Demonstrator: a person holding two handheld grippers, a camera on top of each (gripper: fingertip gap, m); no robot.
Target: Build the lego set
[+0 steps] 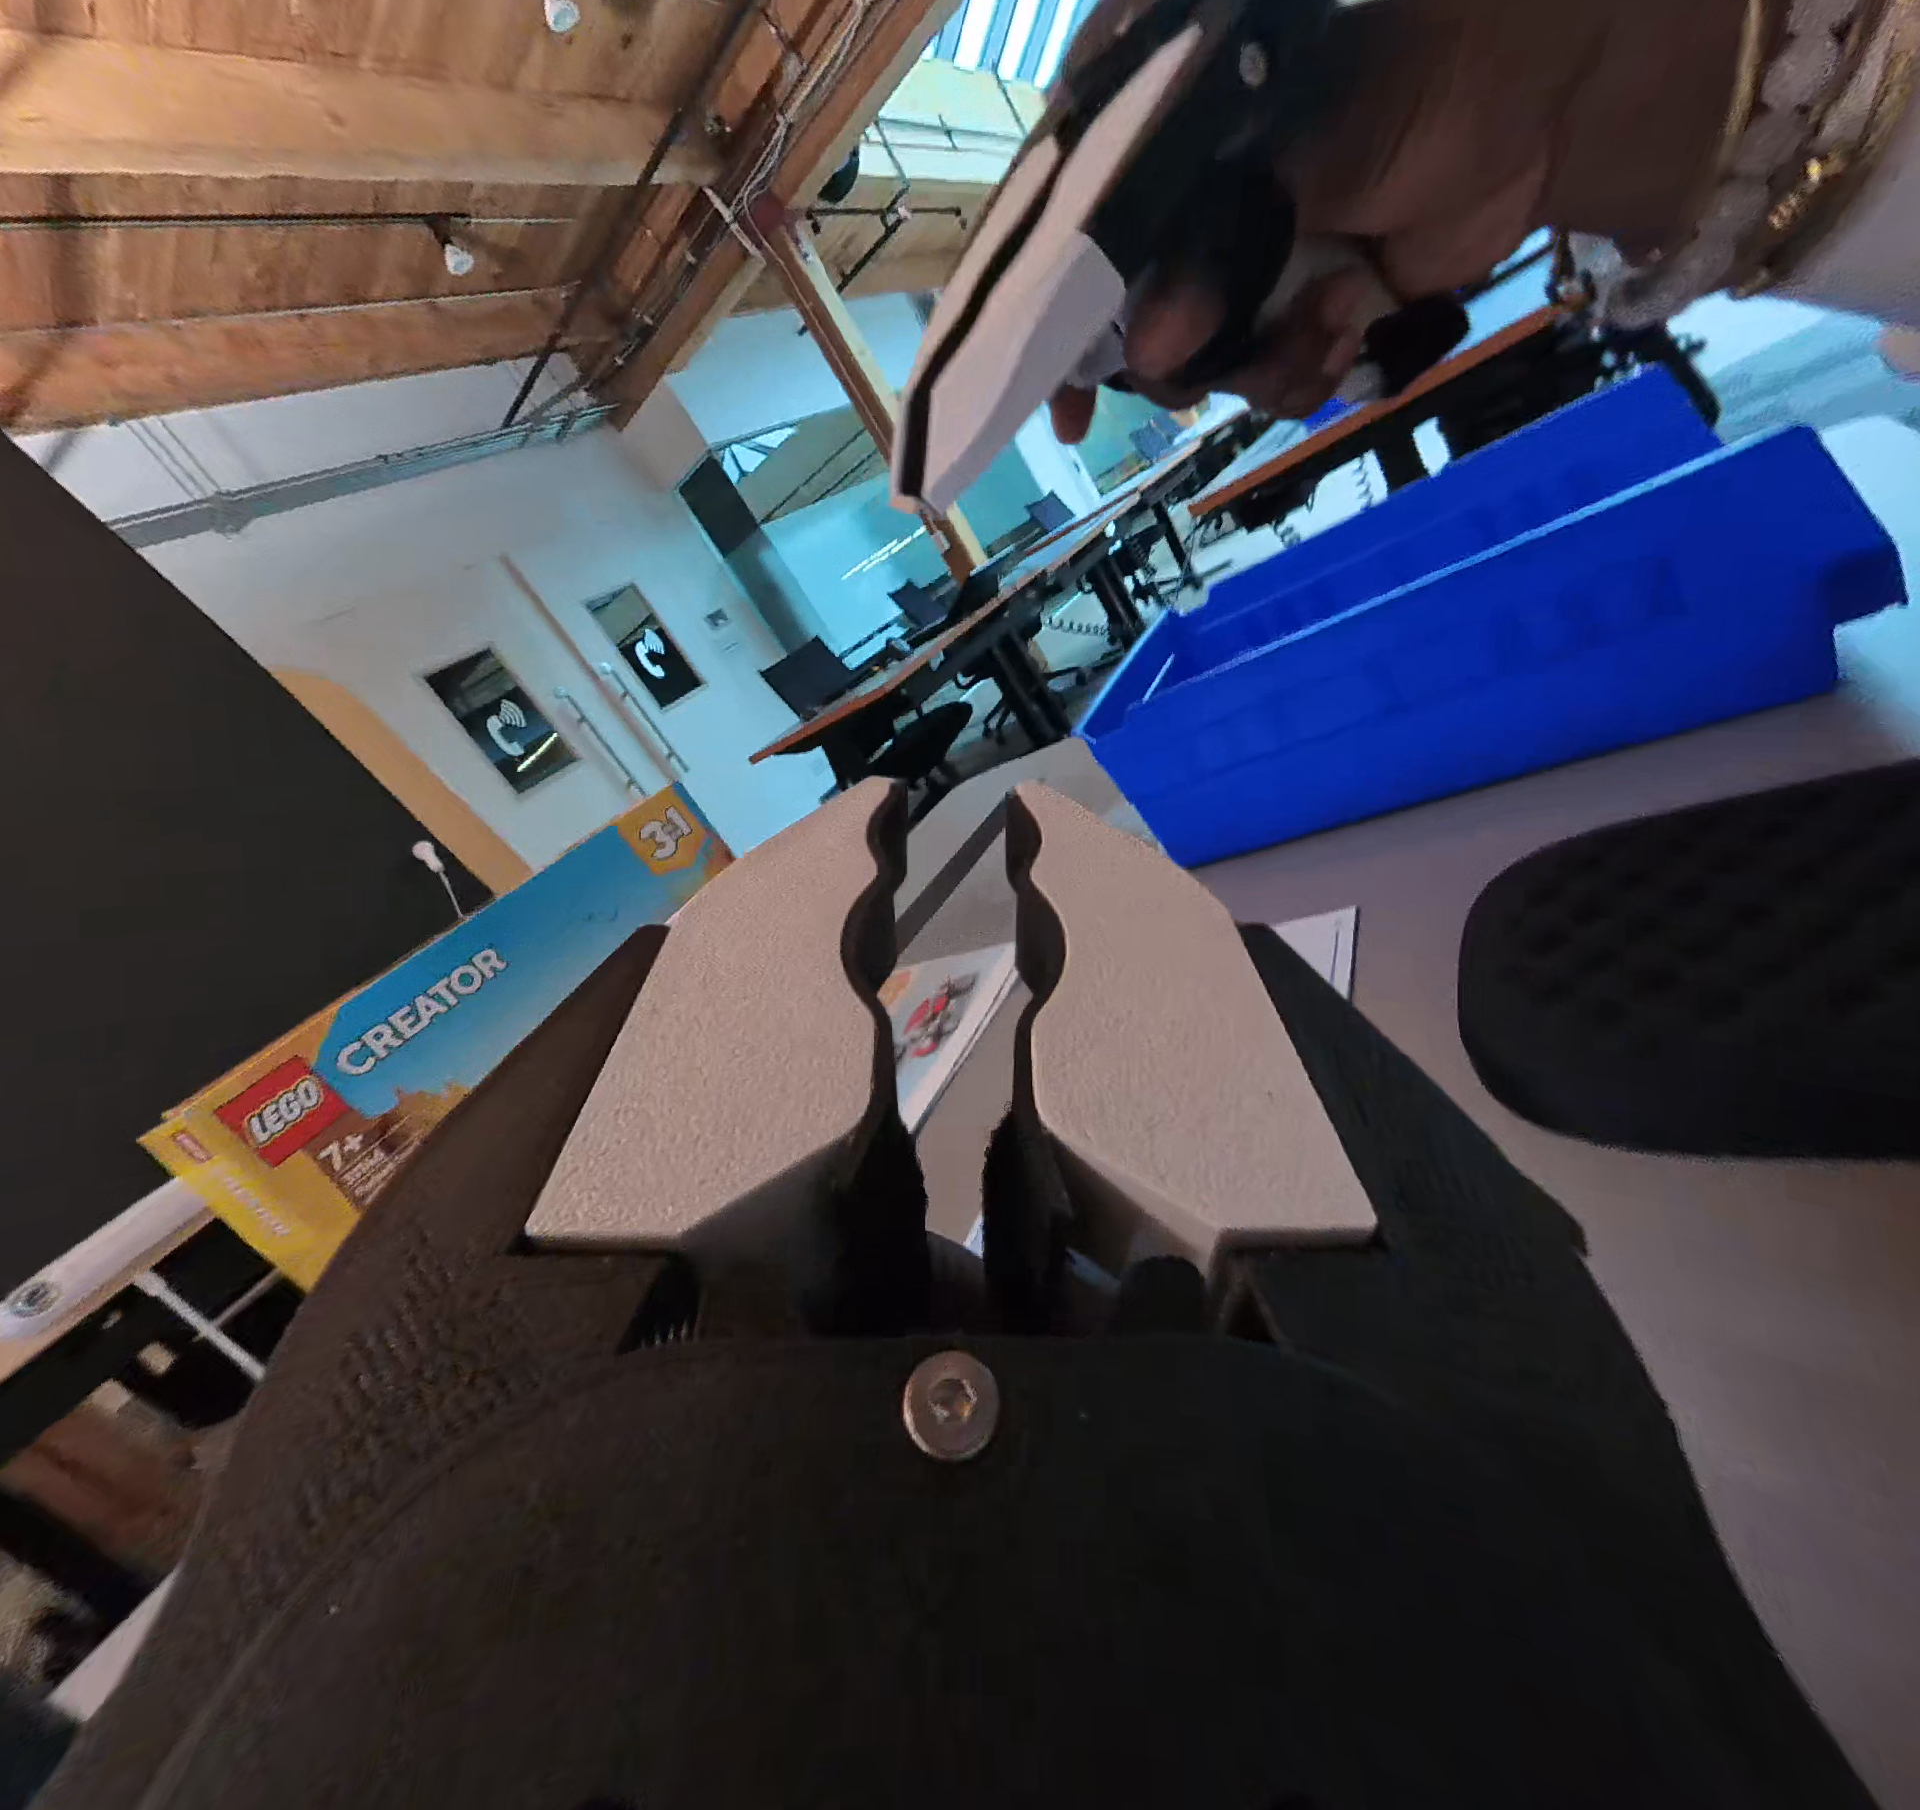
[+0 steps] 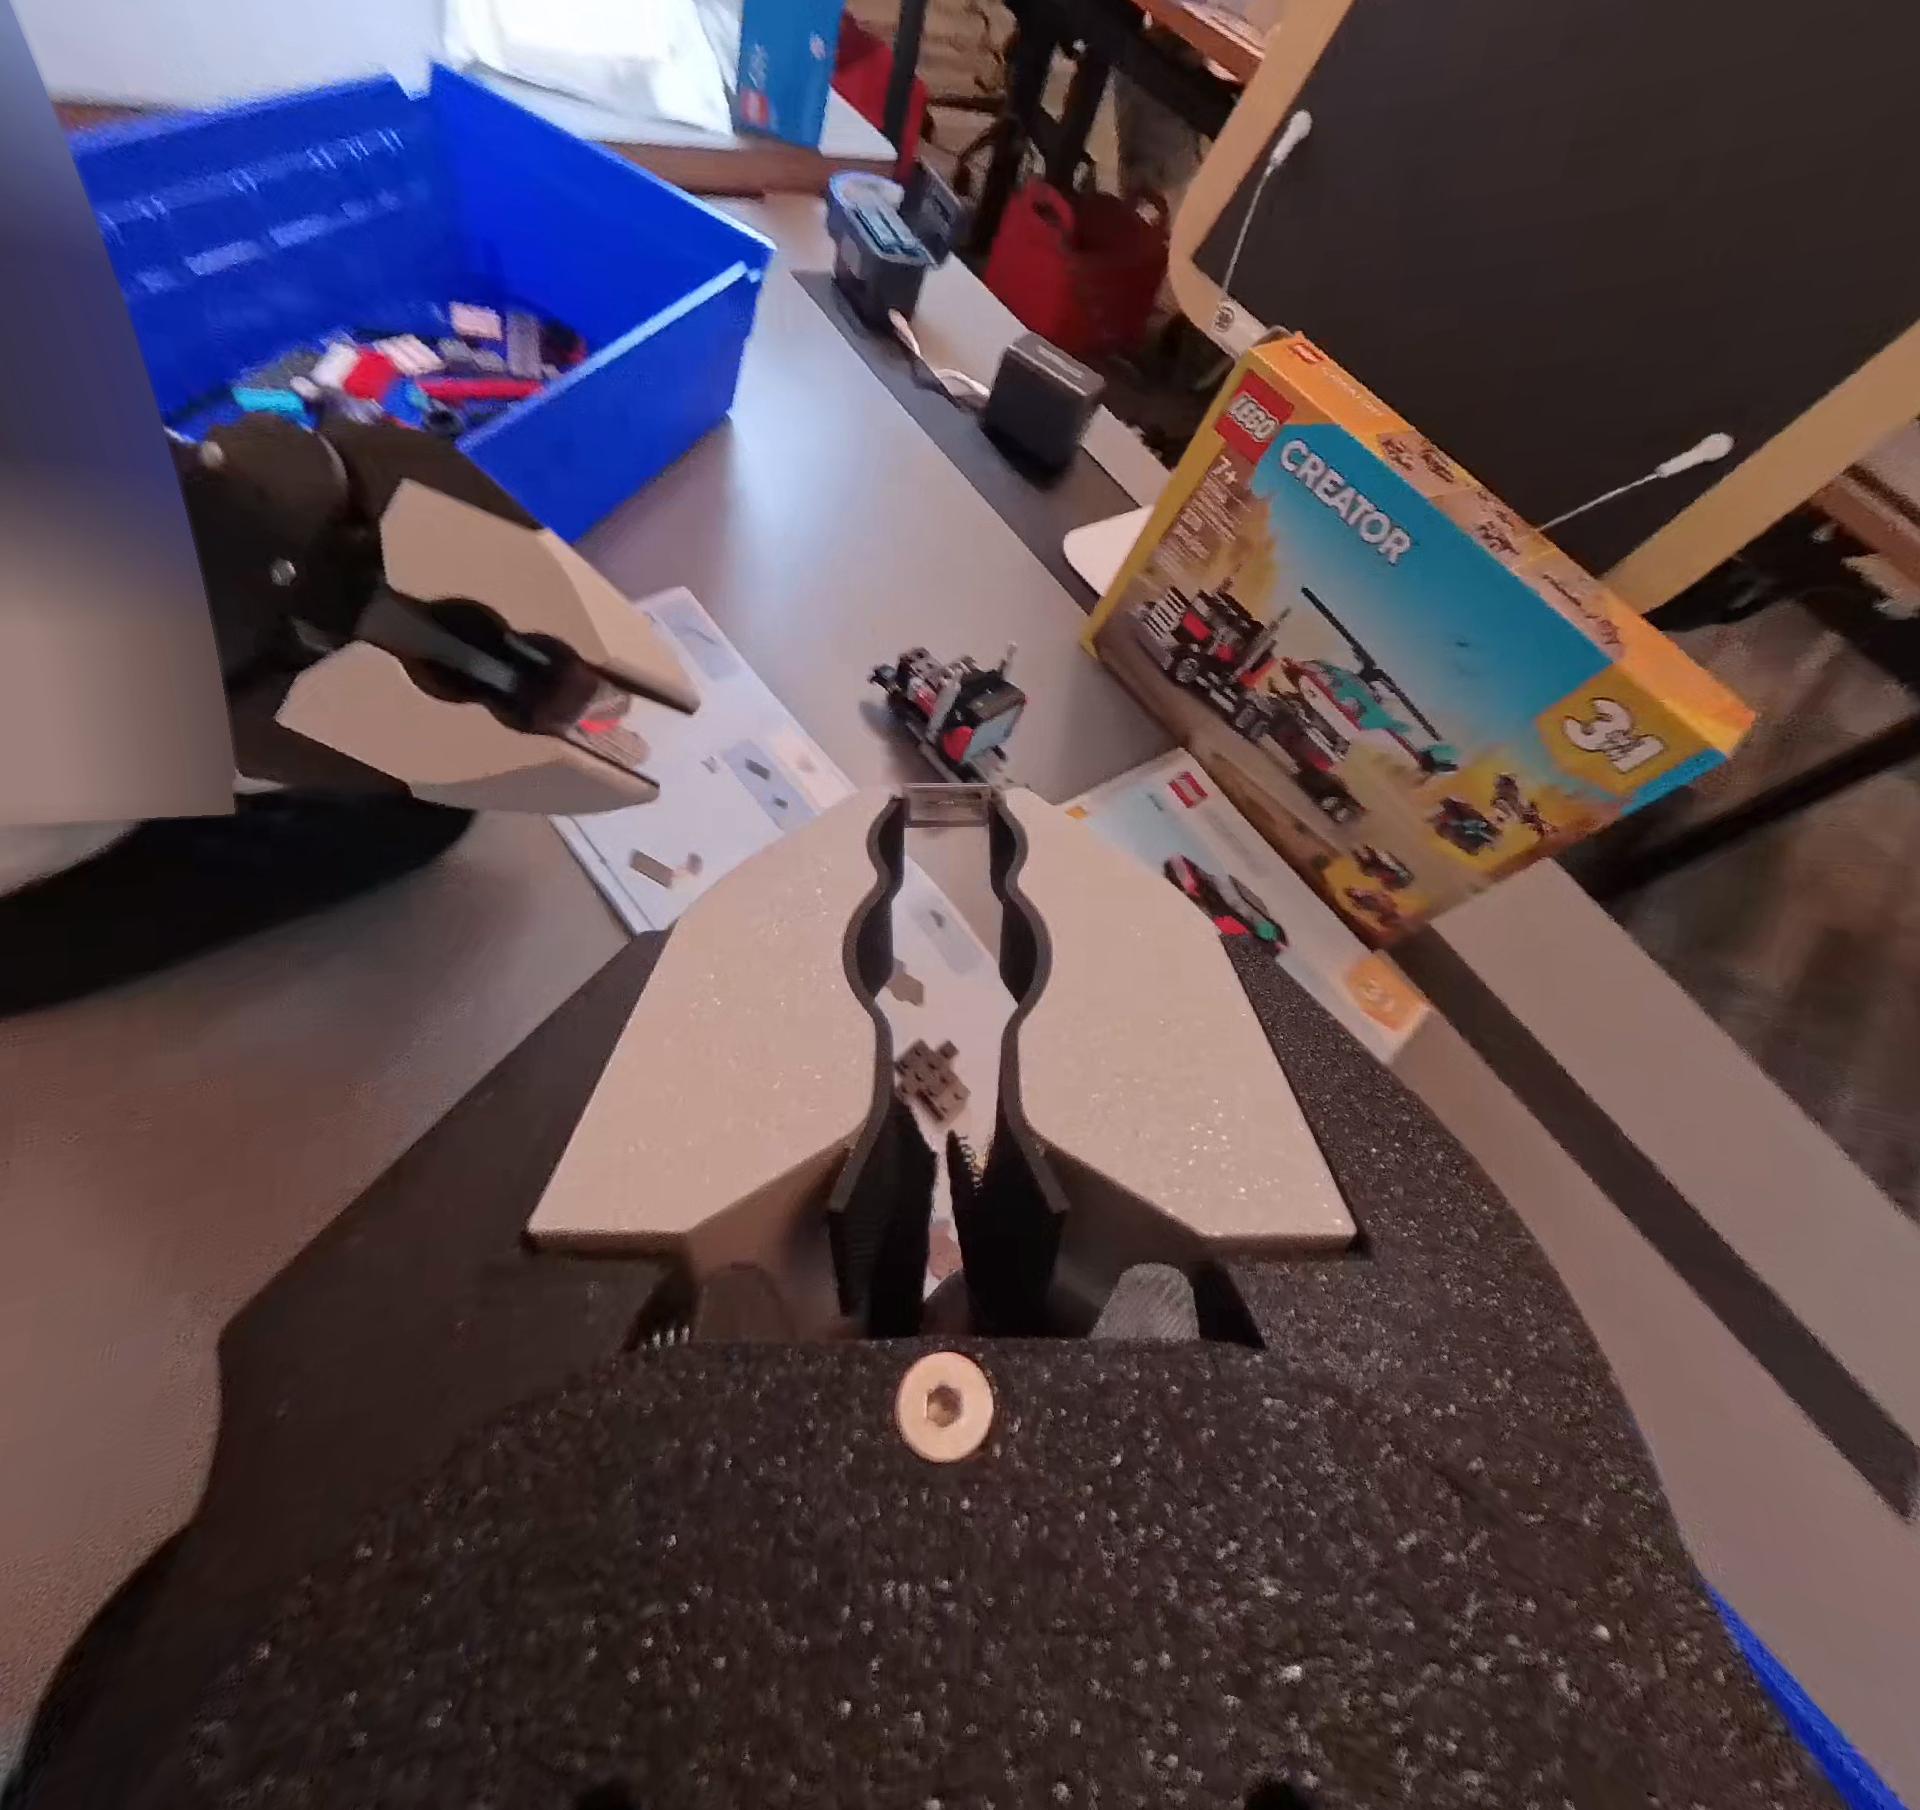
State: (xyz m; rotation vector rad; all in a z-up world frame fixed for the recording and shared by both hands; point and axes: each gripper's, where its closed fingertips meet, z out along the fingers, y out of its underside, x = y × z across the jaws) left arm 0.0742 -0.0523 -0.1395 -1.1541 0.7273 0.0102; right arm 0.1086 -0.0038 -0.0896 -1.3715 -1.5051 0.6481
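Observation:
My right gripper (image 2: 945,810) is shut on a small flat grey piece (image 2: 943,806), pinched across its very fingertips above the table. A partly built black and red truck (image 2: 951,706) stands on the grey table (image 2: 831,513) just beyond it. My left gripper (image 1: 956,804) has its jaws narrowly apart with nothing between them; table and booklet show through the gap. It also shows in the right wrist view (image 2: 670,744), hovering over an open instruction page (image 2: 727,752). The right gripper shows blurred at the top of the left wrist view (image 1: 925,472), held by a hand.
A blue bin (image 2: 582,410) of loose bricks stands at the back left. The set's box (image 2: 1403,638) leans at the right, with a booklet (image 2: 1226,867) in front. A small dark grey piece (image 2: 932,1074) lies on the page. A black pad (image 1: 1714,971) lies nearby. Left tips to right tips: about 8 centimeters.

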